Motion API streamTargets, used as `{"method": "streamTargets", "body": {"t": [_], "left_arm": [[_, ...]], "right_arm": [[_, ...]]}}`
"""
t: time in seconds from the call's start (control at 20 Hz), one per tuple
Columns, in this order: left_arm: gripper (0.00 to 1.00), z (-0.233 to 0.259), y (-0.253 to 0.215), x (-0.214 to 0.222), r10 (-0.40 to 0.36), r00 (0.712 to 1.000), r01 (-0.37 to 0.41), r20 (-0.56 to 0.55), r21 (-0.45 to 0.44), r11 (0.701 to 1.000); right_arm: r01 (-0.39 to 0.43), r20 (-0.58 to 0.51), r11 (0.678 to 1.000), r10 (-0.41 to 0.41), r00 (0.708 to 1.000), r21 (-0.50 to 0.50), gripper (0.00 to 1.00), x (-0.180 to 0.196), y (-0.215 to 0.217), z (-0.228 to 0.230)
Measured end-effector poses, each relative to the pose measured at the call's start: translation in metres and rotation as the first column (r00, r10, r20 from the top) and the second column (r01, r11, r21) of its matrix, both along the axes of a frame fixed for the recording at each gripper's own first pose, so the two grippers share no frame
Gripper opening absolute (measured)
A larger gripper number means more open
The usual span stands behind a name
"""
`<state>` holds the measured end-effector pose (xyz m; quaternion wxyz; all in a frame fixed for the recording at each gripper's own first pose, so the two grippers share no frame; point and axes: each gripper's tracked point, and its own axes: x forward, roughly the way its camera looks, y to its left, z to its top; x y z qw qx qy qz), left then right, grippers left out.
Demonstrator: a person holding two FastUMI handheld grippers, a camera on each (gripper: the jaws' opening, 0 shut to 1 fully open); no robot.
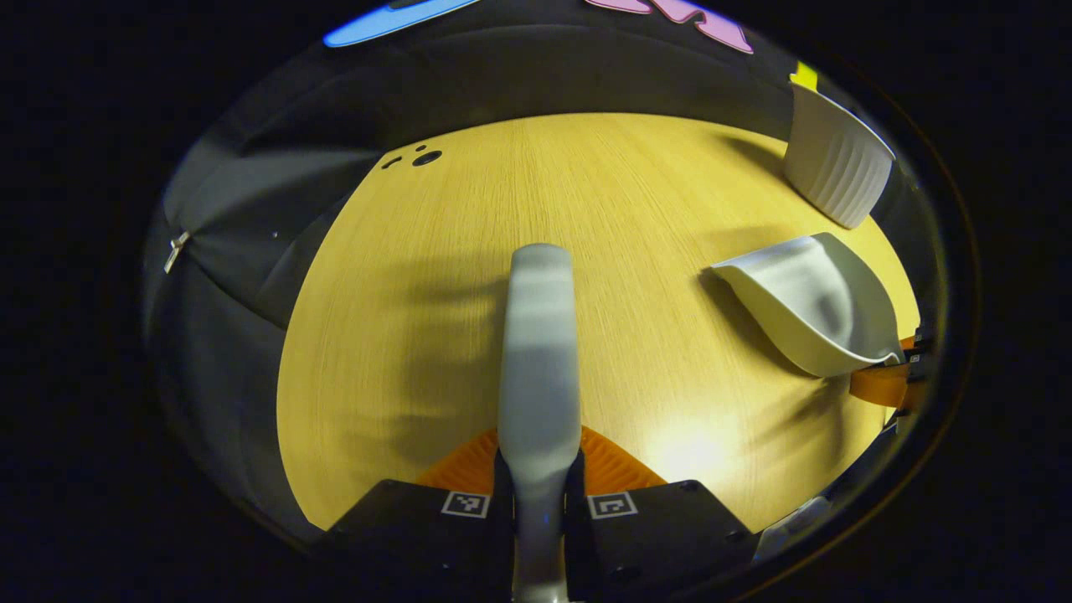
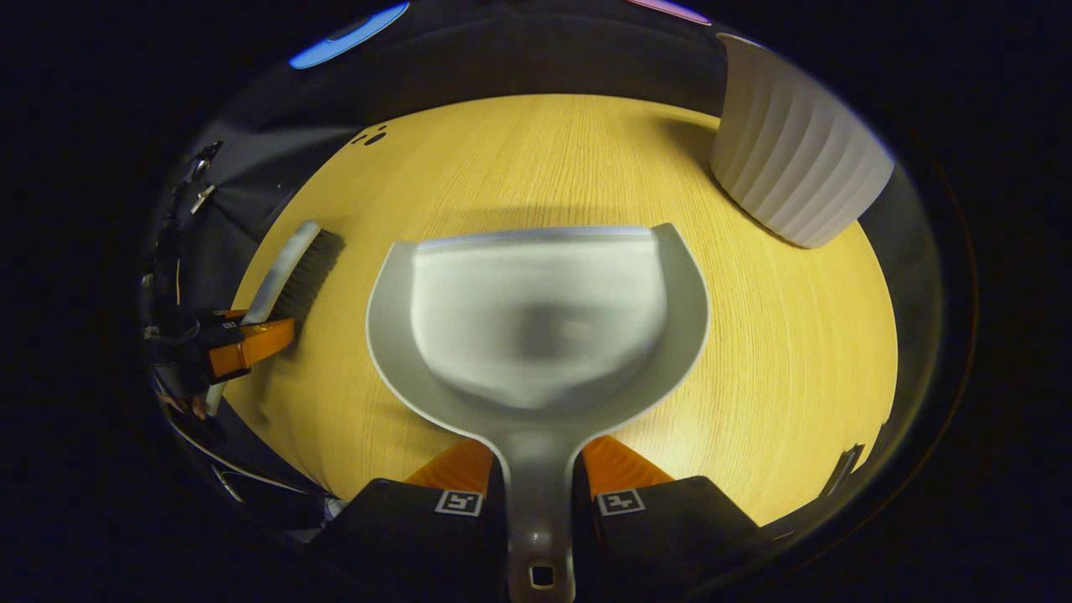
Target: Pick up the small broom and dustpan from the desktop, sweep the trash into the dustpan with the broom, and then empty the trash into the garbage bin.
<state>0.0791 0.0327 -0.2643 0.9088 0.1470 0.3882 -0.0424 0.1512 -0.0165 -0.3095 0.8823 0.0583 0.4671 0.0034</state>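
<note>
Holding the broom [image 1: 538,335] by its handle, the left tool [image 1: 538,481] has both fingers pressed against it at the bottom centre of the left gripper view. The long axis of the broom runs straight up the frame, away from the tool, over the wooden counter [image 1: 435,276]. In the right gripper view this same broom shows at the left edge of the frame, with its dark bristles pointing toward the middle of the counter.

The right tool [image 2: 536,486] is closed on the handle of the dustpan [image 2: 536,318], at the bottom centre of its own view. The open mouth of the pan faces away from the tool, toward the far edge of the counter. In the left gripper view the dustpan sits at the right side of the frame, so the pan lies to the right of the broom, well apart from it, with bare counter between them.

I cannot see any trash on the counter; the dustpan looks empty inside, though this part is a little blurred. Some small dark marks sit at the upper left of the counter, but what they are I cannot tell.

The white ribbed garbage bin [image 2: 791,159] stands at the upper right in both views, beyond the dustpan and nearer to the right tool. Nothing stands between the pan and the bin.
</note>
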Motion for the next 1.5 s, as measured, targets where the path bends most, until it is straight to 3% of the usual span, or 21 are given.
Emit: {"method": "streamTargets", "body": {"t": [0.3,0.35,0.45,0.5,0.55,0.6,0.65,0.7,0.75,0.95,1.1,1.25,1.5], "left_arm": [[0.33,-0.006,-0.011,0.009,0.012,1.000,-0.012,0.000,0.023,1.000],[0.34,-0.006,-0.012,0.007,0.015,1.000,-0.015,0.001,0.025,1.000],[0.36,-0.005,-0.014,0.005,0.019,1.000,-0.019,0.004,0.000,1.000],[0.41,-0.004,-0.017,0.003,0.017,1.000,-0.017,0.003,-0.027,0.999],[0.55,-0.003,-0.018,0.001,0.016,1.000,-0.016,0.004,-0.056,0.998],[0.69,0.002,-0.018,-0.002,0.019,1.000,-0.017,0.018,-0.072,0.997],[0.77,0.009,-0.018,-0.003,0.021,0.999,-0.018,0.037,-0.080,0.997],[0.88,0.008,-0.021,-0.002,0.017,0.999,-0.012,0.051,-0.093,0.996],[1.00,0.022,-0.020,-0.011,0.014,0.998,-0.007,0.066,-0.104,0.995],[0.97,0.064,-0.024,-0.037,-0.013,0.988,0.033,0.157,-0.126,0.991],[0.97,0.108,-0.032,-0.059,-0.038,0.960,0.087,0.279,-0.165,0.982],[0.96,0.156,-0.037,-0.084,-0.029,0.911,0.128,0.411,-0.215,0.968],[0.96,0.232,-0.030,-0.131,-0.005,0.765,0.195,0.643,-0.223,0.955]], "right_arm": [[-0.003,-0.008,1.000,0.003,1.000,-0.010,0.41,-0.002,0.006,-0.007],[-0.005,-0.013,1.000,0.005,1.000,-0.011,0.32,-0.004,0.006,-0.009],[-0.012,-0.012,1.000,0.012,1.000,-0.010,0.38,-0.005,0.009,-0.009],[-0.011,-0.002,1.000,0.011,1.000,-0.009,0.39,-0.004,0.009,-0.007],[-0.015,0.003,1.000,0.015,1.000,0.008,0.40,-0.004,0.013,-0.006],[-0.016,0.011,1.000,0.016,1.000,0.022,0.54,-0.004,0.017,-0.003],[-0.012,0.027,0.999,0.011,1.000,0.032,0.64,-0.003,0.018,0.002],[-0.005,0.041,1.000,0.004,0.999,0.031,0.91,-0.004,0.017,0.009],[-0.002,0.055,0.999,0.000,0.998,0.036,1.00,-0.005,0.020,0.012],[0.017,0.164,1.000,-0.014,0.986,-0.012,0.99,-0.014,0.011,0.053],[0.035,0.322,0.999,-0.022,0.946,-0.036,0.99,-0.010,0.012,0.107],[0.049,0.464,0.998,-0.029,0.885,-0.031,0.99,-0.013,0.017,0.166],[0.082,0.675,0.996,-0.043,0.737,-0.025,0.99,-0.039,0.022,0.259]]}}
